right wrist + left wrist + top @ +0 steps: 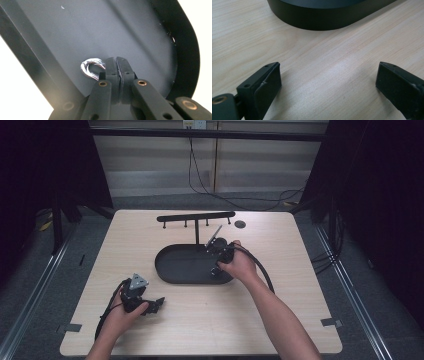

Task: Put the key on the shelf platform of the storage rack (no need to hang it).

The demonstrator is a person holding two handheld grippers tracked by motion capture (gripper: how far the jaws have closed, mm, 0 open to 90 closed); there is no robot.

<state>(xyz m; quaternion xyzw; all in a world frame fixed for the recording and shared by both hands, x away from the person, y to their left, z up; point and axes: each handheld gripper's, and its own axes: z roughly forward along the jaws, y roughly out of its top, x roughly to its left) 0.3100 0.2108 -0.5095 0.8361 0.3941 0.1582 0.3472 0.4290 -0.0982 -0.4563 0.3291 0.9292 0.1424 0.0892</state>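
- Pinching a small silvery ring (pixel 91 68) at one side, the right gripper (pixel 116 65) has its jaws clenched tight on it, down inside the black oval tray (pixel 170 265) at the tray's right end.
- That ring rests on or just above the tray floor, close to the near wall; whether it has lifted clear cannot be told.
- Behind the tray, toward the bench's far edge, a black rack with short pegs (pixel 196 217) stands on a thin post — a likely place for the ring, as a guess.
- Over near the bench's (pixel 280 320) front left corner, the left gripper (pixel 329 82) lies low over bare wood with its jaws released and nothing between them.
- Risks from here:
  - The hold takes in only a thin bit of wire at the jaw tips, so a jolt or a quick swing could let the ring twist out and drop.
  - Lifting at a slant may knock the ring or the jaws against the tray wall and drag the tray across the bench — the idle left gripper is not steadying it.
  - A loose ring dropped onto the dark tray floor would be awkward to pick up again.
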